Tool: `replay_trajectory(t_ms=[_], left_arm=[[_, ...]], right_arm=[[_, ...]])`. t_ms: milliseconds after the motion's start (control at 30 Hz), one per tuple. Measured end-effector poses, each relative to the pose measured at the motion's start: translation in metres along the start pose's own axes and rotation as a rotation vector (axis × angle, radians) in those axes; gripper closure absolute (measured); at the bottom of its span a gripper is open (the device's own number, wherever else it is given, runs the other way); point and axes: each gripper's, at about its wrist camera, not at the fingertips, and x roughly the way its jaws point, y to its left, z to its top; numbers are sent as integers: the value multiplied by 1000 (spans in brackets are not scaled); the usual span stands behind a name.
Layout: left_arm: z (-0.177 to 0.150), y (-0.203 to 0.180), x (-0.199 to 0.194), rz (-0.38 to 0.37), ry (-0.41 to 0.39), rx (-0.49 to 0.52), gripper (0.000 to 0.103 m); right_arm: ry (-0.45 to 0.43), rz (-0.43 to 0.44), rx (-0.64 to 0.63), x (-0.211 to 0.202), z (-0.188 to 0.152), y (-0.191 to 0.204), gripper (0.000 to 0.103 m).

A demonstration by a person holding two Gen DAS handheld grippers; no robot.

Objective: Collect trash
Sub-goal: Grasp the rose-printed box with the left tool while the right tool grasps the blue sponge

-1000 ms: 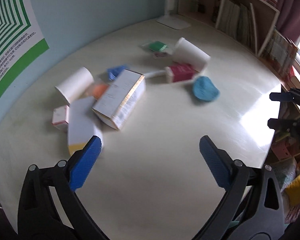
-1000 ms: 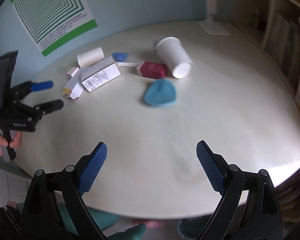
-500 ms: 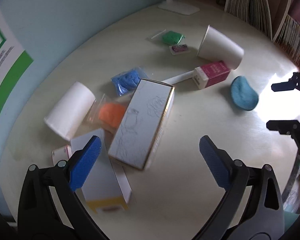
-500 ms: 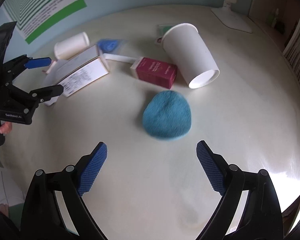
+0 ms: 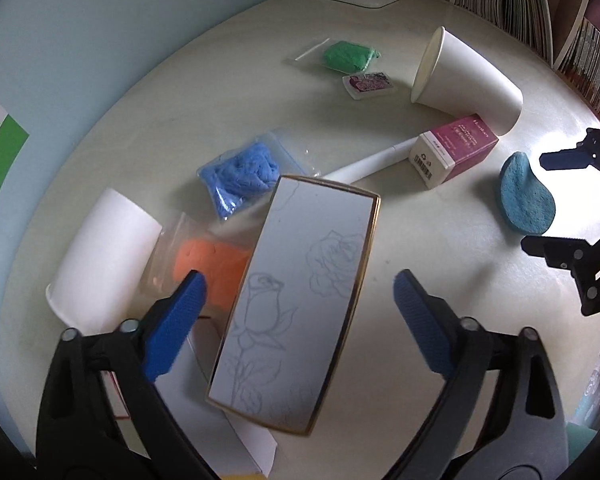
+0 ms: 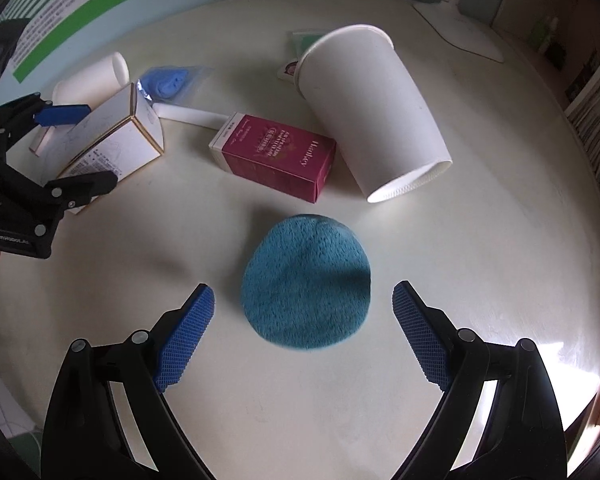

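Both hands are in the approach step of collecting the trash: each gripper is lined up over a piece, and nothing is held yet. The left gripper [image 5: 300, 312] hangs over the tall white carton with gold edges and a drawn rose [image 5: 296, 304], which leans on the litter at the left end of the pale counter [image 5: 439, 240]. Its blue-padded fingers [image 5: 172, 332] stand wide, one on each side of that carton and clear of it, though they have just been closing a little. By my reading, the next move is to sink lower and close across the carton's narrow faces. To the right of the carton, well apart, the round teal fuzzy pad [image 6: 305, 282] lies flat, and the right gripper [image 6: 303, 330] hovers over it with fingers wide, touching nothing.
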Motion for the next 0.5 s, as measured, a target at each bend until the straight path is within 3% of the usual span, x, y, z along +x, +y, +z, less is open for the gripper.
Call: replay_trajectory(t_ms=[300, 367, 400, 500], left_arm=[[-3, -1, 5, 19, 8, 5, 31], [-3, -1, 4, 24, 4, 3, 35], [-2, 0, 3, 17, 2, -1, 38], [0, 1, 1, -7, 3, -9, 50]], right_arm=[[14, -16, -8, 7, 0, 12, 24], [8, -15, -4, 5, 0, 11, 30], [7, -15, -5, 2, -1, 9, 34], [9, -15, -3, 2, -2, 7, 34]])
